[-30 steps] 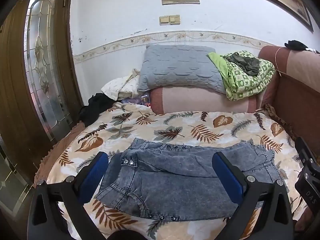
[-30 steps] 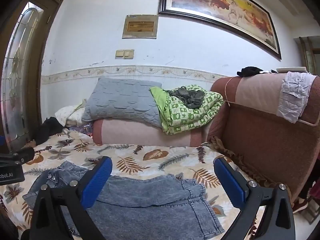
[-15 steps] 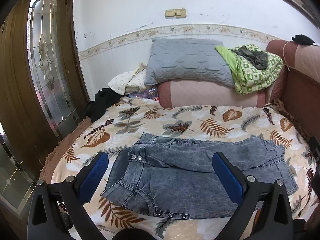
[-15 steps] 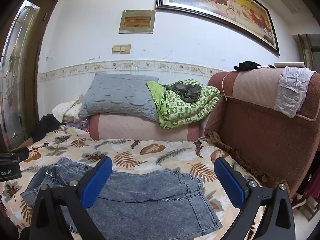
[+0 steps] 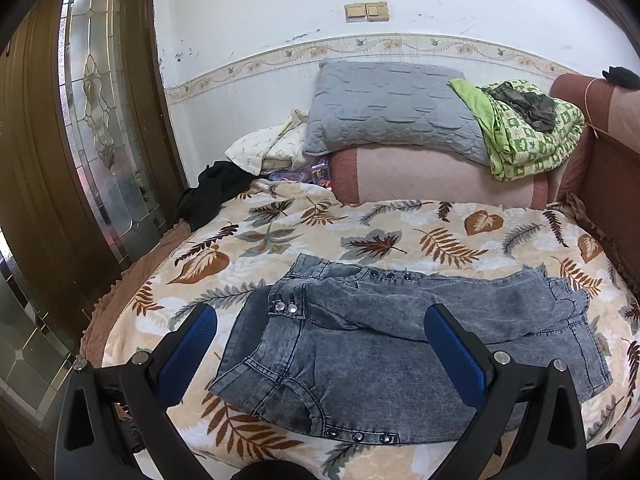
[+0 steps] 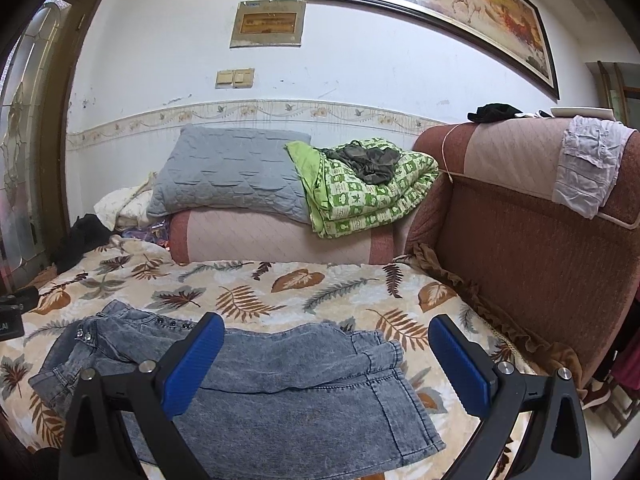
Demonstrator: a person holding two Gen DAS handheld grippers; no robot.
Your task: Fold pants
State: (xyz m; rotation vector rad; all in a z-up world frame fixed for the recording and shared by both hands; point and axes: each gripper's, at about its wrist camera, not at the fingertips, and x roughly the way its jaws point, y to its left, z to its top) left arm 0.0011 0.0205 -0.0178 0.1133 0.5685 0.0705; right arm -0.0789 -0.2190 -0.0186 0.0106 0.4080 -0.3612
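Observation:
Grey-blue denim pants (image 5: 384, 344) lie across the leaf-print bed cover (image 5: 400, 232), waist to the left, leg hems to the right, the upper leg partly rumpled over the lower. They also show in the right wrist view (image 6: 280, 384). My left gripper (image 5: 320, 352) is open and empty, held above the waist end. My right gripper (image 6: 326, 360) is open and empty, held above the hem end. Neither touches the cloth.
A grey pillow (image 5: 392, 108) and a green patterned quilt (image 5: 532, 132) sit on a pink bolster (image 5: 440, 176) at the back. A brown padded headboard (image 6: 520, 232) rises on the right. A wooden glass door (image 5: 92, 112) stands left. Dark clothes (image 5: 208, 196) lie at the bed's far left corner.
Both grippers have pulled back and risen slightly from the bed, so more of the pants and cover shows. The pants have not moved. Both grippers stay open.

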